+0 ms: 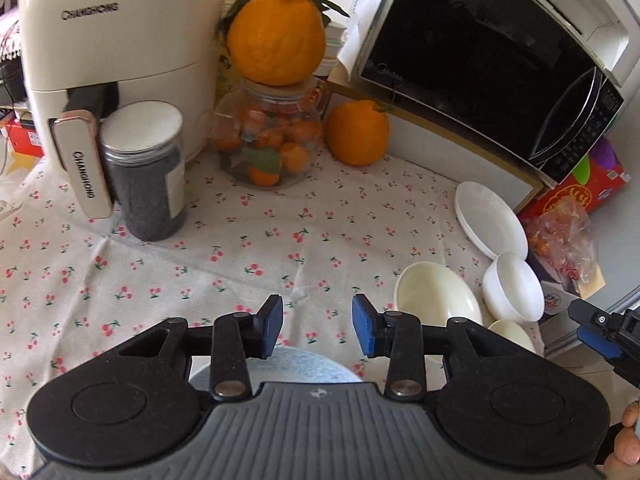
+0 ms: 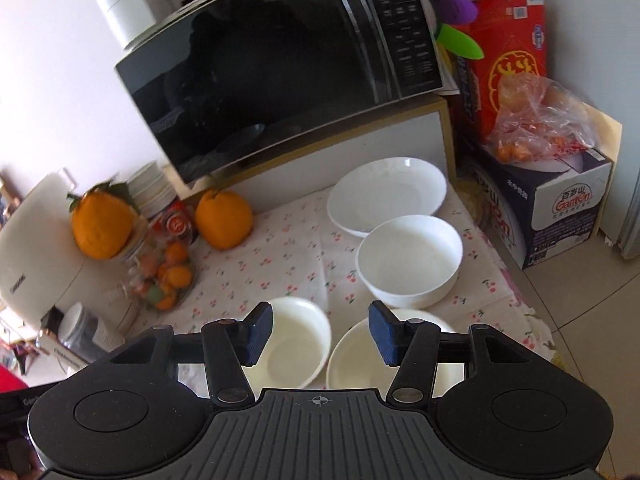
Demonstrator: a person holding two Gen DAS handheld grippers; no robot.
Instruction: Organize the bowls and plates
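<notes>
On the cherry-print tablecloth point(image 1: 248, 248) lie a white plate point(image 2: 386, 196) by the microwave stand, a white bowl point(image 2: 410, 260) in front of it, a small cream bowl point(image 2: 294, 344) and a cream dish point(image 2: 352, 360) nearest. The same pieces show at the right of the left wrist view: plate point(image 1: 490, 218), white bowl point(image 1: 512, 286), cream dish point(image 1: 436, 300). My right gripper point(image 2: 320, 332) is open and empty, just above the two cream pieces. My left gripper point(image 1: 317, 326) is open and empty, over a pale blue patterned plate point(image 1: 296, 366) that its body mostly hides.
A cream air fryer point(image 1: 108, 52), a dark jar point(image 1: 148, 172) and a glass jar of small oranges point(image 1: 268, 140) with a big orange point(image 1: 276, 36) on top stand at the back. A second orange point(image 1: 356, 132) and the microwave point(image 1: 492, 60) stand to the right. Boxes point(image 2: 560, 216) crowd the table's right edge.
</notes>
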